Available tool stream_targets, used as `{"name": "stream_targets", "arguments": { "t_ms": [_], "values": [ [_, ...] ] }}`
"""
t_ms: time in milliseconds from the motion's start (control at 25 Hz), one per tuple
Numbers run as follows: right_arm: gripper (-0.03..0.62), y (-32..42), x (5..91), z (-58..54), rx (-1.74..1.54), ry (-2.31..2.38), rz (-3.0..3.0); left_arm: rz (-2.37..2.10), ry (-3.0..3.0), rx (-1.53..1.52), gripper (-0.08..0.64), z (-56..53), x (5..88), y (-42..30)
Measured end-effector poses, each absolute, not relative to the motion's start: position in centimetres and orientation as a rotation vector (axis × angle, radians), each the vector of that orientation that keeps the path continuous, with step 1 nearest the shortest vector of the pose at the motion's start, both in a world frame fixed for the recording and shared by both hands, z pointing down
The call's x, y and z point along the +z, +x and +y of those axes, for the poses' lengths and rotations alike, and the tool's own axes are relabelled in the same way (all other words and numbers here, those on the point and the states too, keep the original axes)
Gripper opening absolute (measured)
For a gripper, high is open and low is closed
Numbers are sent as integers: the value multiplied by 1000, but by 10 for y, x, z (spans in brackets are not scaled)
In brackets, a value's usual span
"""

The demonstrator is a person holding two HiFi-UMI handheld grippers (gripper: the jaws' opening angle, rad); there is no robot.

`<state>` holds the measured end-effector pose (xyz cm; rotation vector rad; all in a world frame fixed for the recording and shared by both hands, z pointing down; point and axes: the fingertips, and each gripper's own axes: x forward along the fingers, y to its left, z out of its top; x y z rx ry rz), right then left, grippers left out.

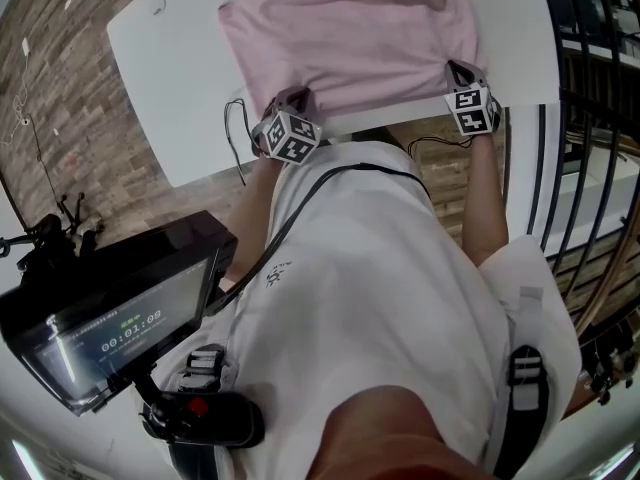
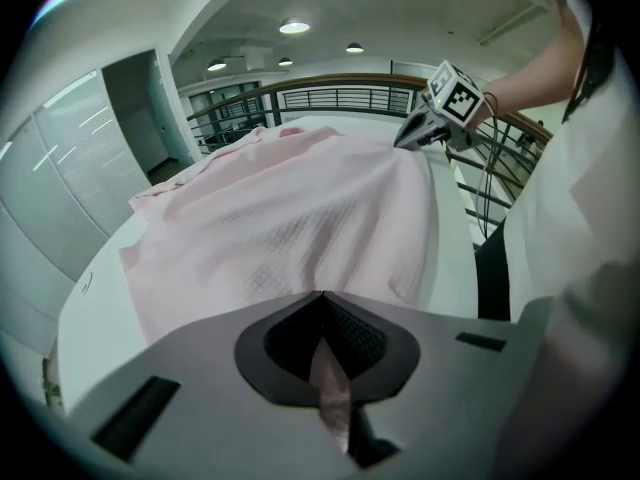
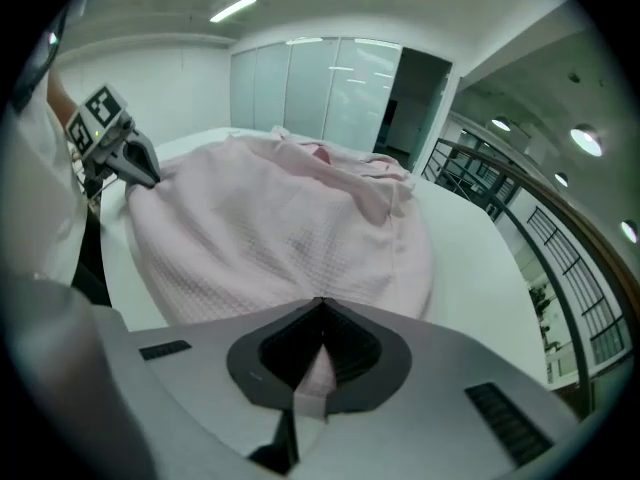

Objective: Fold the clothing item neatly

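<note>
Bare table (image 1: 160, 78) lies open left of the pink garment (image 1: 350, 38); a railing (image 3: 560, 248) crowds the right edge.

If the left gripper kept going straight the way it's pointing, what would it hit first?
The pink garment. The left gripper has its jaws shut on the near edge, and the cloth spreads directly ahead. Since it points downward, it would likely press into fabric lying on the white table.
</note>
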<state>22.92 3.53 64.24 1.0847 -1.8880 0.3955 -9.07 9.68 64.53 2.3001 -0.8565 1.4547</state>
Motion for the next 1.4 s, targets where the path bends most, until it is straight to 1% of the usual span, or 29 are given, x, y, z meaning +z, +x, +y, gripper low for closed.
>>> {"name": "stream_targets", "arguments": {
  "t_ms": [200, 360, 560, 720, 960, 1000, 1120, 1200, 1240, 1280, 1320, 1400],
  "values": [
    [3, 223, 635, 48, 458, 1110, -1931, -918, 2287, 1395, 3, 105, 639, -109],
    [3, 228, 634, 58, 459, 1099, -1920, -909, 2298, 1395, 3, 116, 638, -103],
    [3, 252, 640, 74, 478, 1116, -1873, -808, 2341, 1415, 3, 130, 642, -80],
    [3, 263, 643, 66, 425, 1088, -1883, -758, 2363, 1443, 3, 129, 640, -63],
    [5, 233, 607, 73, 325, 940, -2017, -562, 2506, 1552, 6, 133, 621, -22],
    [10, 223, 603, 80, 310, 892, -2035, -524, 2524, 1566, 31, 135, 620, -14],
    [89, 195, 605, 104, 200, 671, -2033, -433, 2552, 1633, 89, 141, 622, 4],
    [144, 186, 616, 117, 97, 518, -1982, -398, 2557, 1686, 108, 143, 624, 9],
    [185, 182, 622, 121, 49, 456, -1954, -380, 2561, 1710, 125, 144, 623, 10],
    [218, 179, 627, 124, 10, 409, -1932, -363, 2568, 1732, 158, 146, 622, 10],
    [234, 176, 631, 124, -20, 375, -1918, -351, 2575, 1753, 177, 148, 620, 10],
    [253, 168, 636, 124, -67, 332, -1900, -355, 2580, 1773, 186, 149, 619, 9]
  ]
}}
